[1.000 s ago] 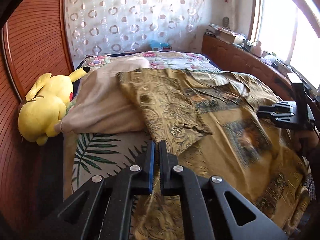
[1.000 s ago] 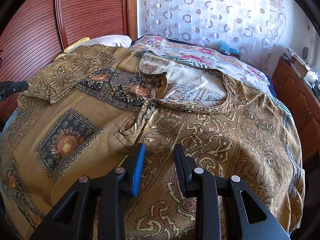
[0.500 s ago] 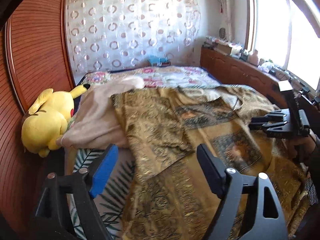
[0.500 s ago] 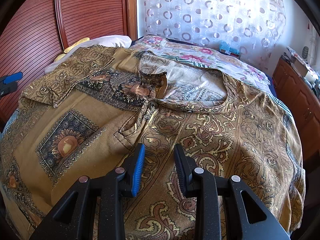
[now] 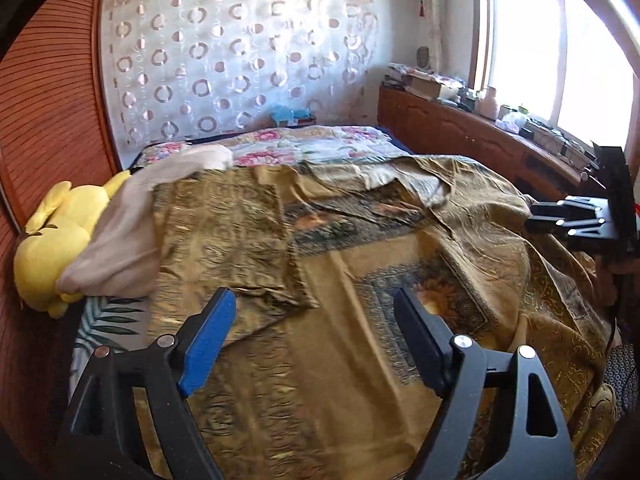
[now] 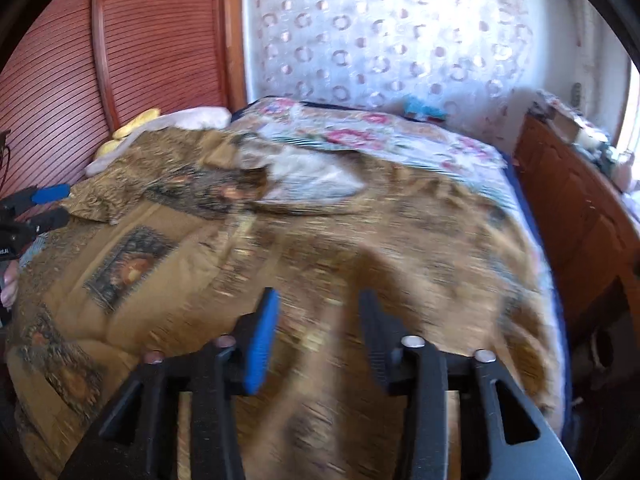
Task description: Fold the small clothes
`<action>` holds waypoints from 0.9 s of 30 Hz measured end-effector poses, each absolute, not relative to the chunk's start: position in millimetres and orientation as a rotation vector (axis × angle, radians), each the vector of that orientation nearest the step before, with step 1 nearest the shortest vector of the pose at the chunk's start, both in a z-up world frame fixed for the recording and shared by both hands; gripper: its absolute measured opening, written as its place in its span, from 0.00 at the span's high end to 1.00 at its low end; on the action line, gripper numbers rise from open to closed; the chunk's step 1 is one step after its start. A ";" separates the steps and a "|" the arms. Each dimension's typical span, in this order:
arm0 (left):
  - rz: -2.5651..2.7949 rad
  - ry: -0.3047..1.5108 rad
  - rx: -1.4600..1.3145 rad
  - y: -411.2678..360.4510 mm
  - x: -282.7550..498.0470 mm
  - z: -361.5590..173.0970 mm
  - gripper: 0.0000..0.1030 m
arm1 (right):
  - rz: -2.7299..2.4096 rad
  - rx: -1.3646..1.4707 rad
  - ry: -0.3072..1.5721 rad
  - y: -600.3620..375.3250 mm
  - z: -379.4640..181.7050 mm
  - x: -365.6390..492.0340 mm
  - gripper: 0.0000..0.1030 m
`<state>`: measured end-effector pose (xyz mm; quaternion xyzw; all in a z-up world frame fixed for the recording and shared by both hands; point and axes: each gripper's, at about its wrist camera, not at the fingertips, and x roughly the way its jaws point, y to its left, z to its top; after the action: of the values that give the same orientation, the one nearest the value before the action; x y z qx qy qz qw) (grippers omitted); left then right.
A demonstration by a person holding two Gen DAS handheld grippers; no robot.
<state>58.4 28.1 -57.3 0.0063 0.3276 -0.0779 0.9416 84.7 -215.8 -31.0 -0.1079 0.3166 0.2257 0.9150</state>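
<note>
The left tongs (image 5: 312, 344) stand wide open above the shirt (image 5: 360, 288), with nothing between the blue pad and the black one; the jaws have just been opening. Beneath and ahead of them lies the folded sleeve (image 5: 224, 240), laid flat over the shirt's body, its lower edge just beyond the blue pad.

The right tongs (image 6: 316, 340) are partly open and also empty, their jaws having just been opening further; the picture from this side is blurred. They hang over the shirt's patterned front, clear of the cloth as far as can be told. From the left view the right tongs (image 5: 576, 222) show at the far right edge above the shirt's hem; from the right view the left tongs (image 6: 44, 204) show at the left edge, beside the folded sleeve.

The shirt, brown and gold with sunflower squares, is spread across the bed (image 5: 312, 144), collar toward the floral cover. A beige pillow (image 5: 120, 240) lies at the shirt's left, touching the sleeve, and a yellow plush toy (image 5: 52, 248) sits against it by the wooden headboard (image 5: 52, 120). A curtain (image 5: 240, 60) with rings hangs behind the bed, and a wooden cabinet (image 5: 460, 132) runs along under the window.
</note>
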 end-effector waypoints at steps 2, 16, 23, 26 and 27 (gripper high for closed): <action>-0.167 0.678 0.016 21.8 59.9 -60.1 0.20 | 0.413 -0.227 0.652 -236.5 -29.1 80.9 0.51; -0.175 0.734 0.027 7.6 70.6 -73.5 0.20 | 0.167 -0.037 0.740 -374.4 -48.4 78.8 0.51; -0.167 0.799 0.031 6.9 81.3 -83.3 0.20 | 0.199 0.033 0.767 -395.1 -53.0 75.3 0.51; -0.172 0.828 0.019 7.1 86.3 -88.0 0.20 | 0.218 0.041 0.782 -392.2 -51.4 84.8 0.51; -0.174 0.836 0.016 7.3 87.5 -89.0 0.20 | 0.225 0.044 0.788 -392.0 -52.1 87.4 0.51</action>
<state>87.5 7.3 -89.0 0.0077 0.4056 -0.0842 0.9101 87.4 -392.0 -52.1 0.0216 0.3830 0.1095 0.9170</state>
